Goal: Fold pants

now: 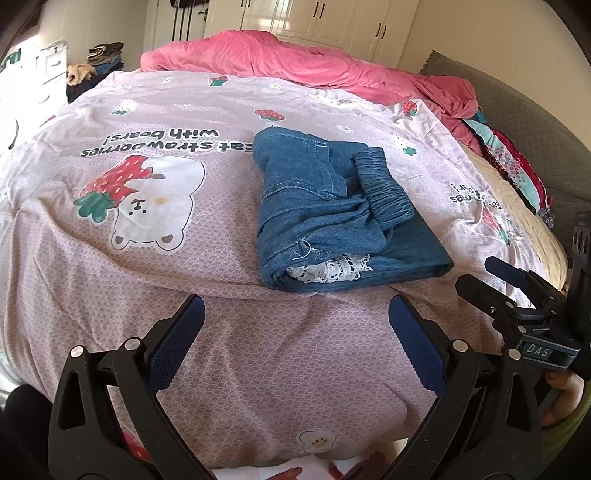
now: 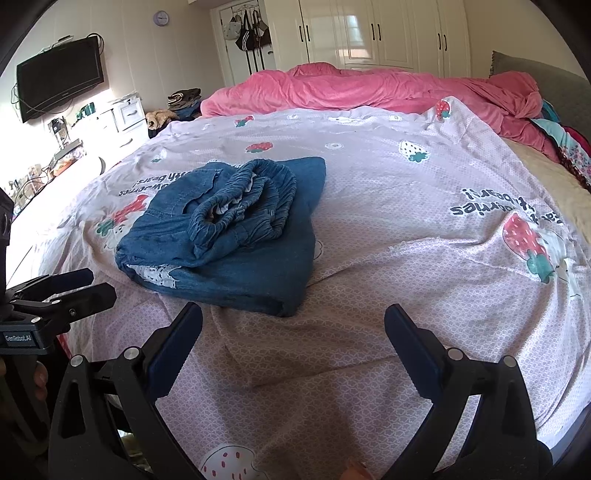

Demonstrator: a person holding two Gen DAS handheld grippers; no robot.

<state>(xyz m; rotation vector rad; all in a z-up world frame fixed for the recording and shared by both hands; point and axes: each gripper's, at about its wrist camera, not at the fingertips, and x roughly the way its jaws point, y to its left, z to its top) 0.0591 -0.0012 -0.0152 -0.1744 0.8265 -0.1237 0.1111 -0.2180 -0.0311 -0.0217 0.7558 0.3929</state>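
- The pants point(image 1: 332, 218) — blue denim, folded into a compact bundle — lay on the pink sheet point(image 1: 258, 350) printed with strawberries and bears, near the front edge of the bed.
- Their elastic waistband point(image 2: 243, 206) sat bunched on top of the bundle, and a strip of white lace point(image 1: 328, 267) showed at the folded end nearest the grippers.
- The left gripper point(image 1: 295, 325) hung over the sheet just short of the bundle, its fingers spread wide and gripping nothing.
- The right gripper point(image 2: 293, 332) likewise hovered above bare sheet, fingers parted and empty — the pants sat ahead and to its left, untouched.
- In the left wrist view the right gripper appeared at the right edge, beside the bundle's corner; a hand point(image 1: 565, 395) held it from below.
- A rumpled pink blanket point(image 2: 369, 88) lay across the far side of the bed.
- White wardrobes point(image 2: 369, 33) stood against the back wall, and a dark television point(image 2: 59, 77) hung on the left wall.
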